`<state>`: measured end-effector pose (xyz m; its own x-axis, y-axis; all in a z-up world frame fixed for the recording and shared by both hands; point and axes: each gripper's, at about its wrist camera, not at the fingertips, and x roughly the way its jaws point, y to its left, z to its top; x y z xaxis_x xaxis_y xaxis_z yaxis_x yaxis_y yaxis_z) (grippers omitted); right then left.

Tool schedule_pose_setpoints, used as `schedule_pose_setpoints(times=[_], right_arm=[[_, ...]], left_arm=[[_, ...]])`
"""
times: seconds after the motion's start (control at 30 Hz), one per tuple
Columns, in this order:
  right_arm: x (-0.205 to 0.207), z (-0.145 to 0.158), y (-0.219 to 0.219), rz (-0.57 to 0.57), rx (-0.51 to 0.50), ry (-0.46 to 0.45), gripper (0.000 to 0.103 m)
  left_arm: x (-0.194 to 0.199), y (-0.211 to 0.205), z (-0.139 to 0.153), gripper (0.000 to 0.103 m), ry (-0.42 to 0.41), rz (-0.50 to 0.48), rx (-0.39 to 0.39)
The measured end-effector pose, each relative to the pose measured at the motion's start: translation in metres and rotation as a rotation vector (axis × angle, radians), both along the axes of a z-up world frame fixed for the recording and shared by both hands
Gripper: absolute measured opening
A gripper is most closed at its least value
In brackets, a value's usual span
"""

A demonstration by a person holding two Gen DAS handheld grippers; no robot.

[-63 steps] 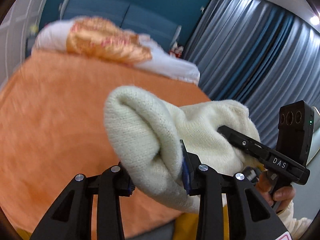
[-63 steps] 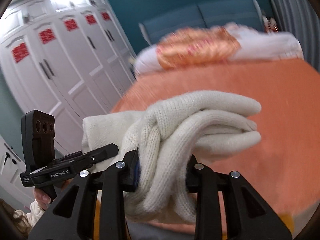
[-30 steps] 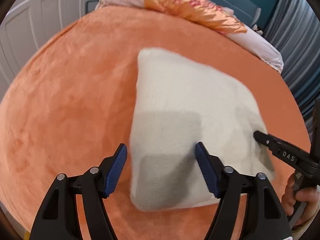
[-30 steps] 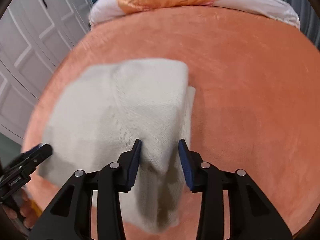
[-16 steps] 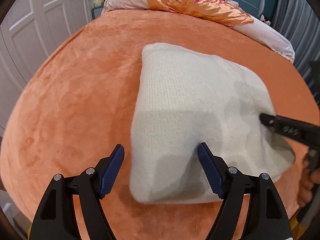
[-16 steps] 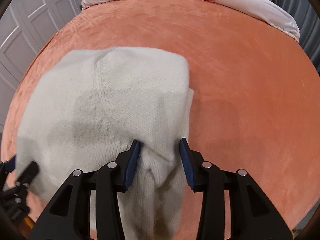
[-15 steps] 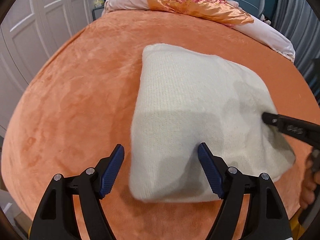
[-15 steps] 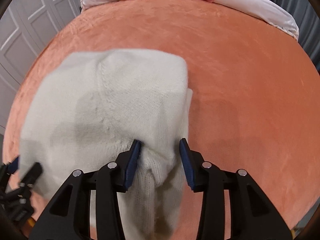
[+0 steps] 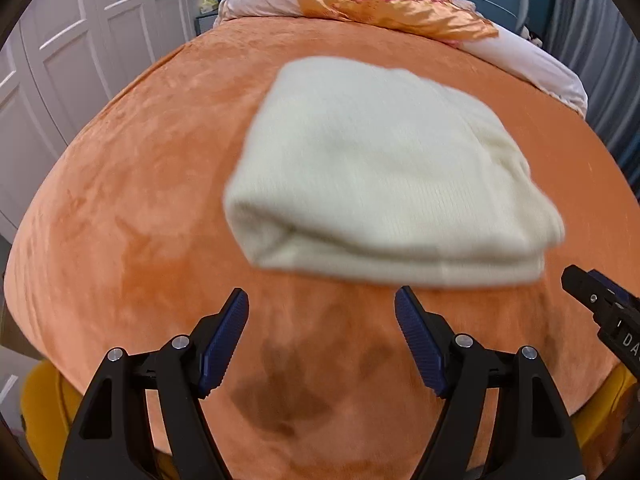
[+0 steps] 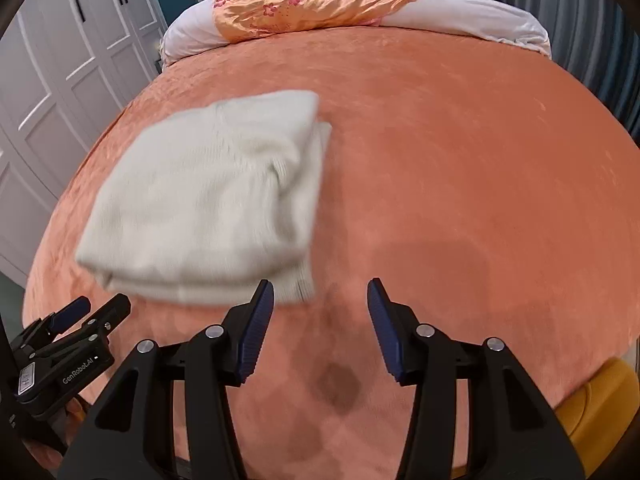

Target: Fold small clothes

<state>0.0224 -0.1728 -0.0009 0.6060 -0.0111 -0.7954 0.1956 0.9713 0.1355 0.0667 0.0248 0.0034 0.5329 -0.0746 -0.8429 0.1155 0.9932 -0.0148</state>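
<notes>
On the orange bed cover, a cream knitted garment is seen lying folded into a compact rectangle, its layered edges turned toward both cameras. From the left gripper the bundle lies ahead and slightly to the right, clear of the fingers, with its long axis running across the view. From the right gripper the same garment lies ahead and to the left, its near corner just beside the left fingertip; contact there cannot be determined because of motion blur. Both grippers are spread wide and nothing is held between the fingers of either. The right gripper is judged the nearer of the two to the garment's near edge, so any further tidying of that edge would fall to it. Compared with half a second earlier, both grippers have been drawn back: the left fingers, then straddling the near edge of the fabric, are now apart from it, and the right fingers, then closed about a thick fold at the corner, have been released and widened. The folding of this piece is judged complete. A satin pillow is noted at the head of the bed, well apart.
</notes>
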Motion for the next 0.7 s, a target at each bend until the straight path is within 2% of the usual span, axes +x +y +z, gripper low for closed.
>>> schedule_pose_setpoints(times=[0.17, 0.3, 0.4, 0.43, 0.7], right_arm=[[-0.018, -0.024, 0.011, 0.006, -0.01, 0.021, 0.05], [-0.025, -0.039, 0.024, 0.03, -0.058, 0.018, 0.056], [-0.03, -0.045, 0.037, 0.066, -0.113, -0.01, 0.065], [-0.031, -0.046, 0.038, 0.075, -0.117, -0.016, 0.069], [-0.034, -0.055, 0.039, 0.047, -0.12, -0.081, 0.077]], left_arm=[[-0.018, -0.011, -0.022, 0.074, 0.024, -0.025, 0.016], [-0.03, -0.017, -0.031, 0.077, -0.041, -0.044, 0.066], [-0.031, -0.016, -0.033, 0.083, -0.055, -0.035, 0.064], [-0.031, -0.015, -0.035, 0.086, -0.06, -0.024, 0.058], [-0.035, -0.014, -0.043, 0.091, -0.117, 0.013, 0.055]])
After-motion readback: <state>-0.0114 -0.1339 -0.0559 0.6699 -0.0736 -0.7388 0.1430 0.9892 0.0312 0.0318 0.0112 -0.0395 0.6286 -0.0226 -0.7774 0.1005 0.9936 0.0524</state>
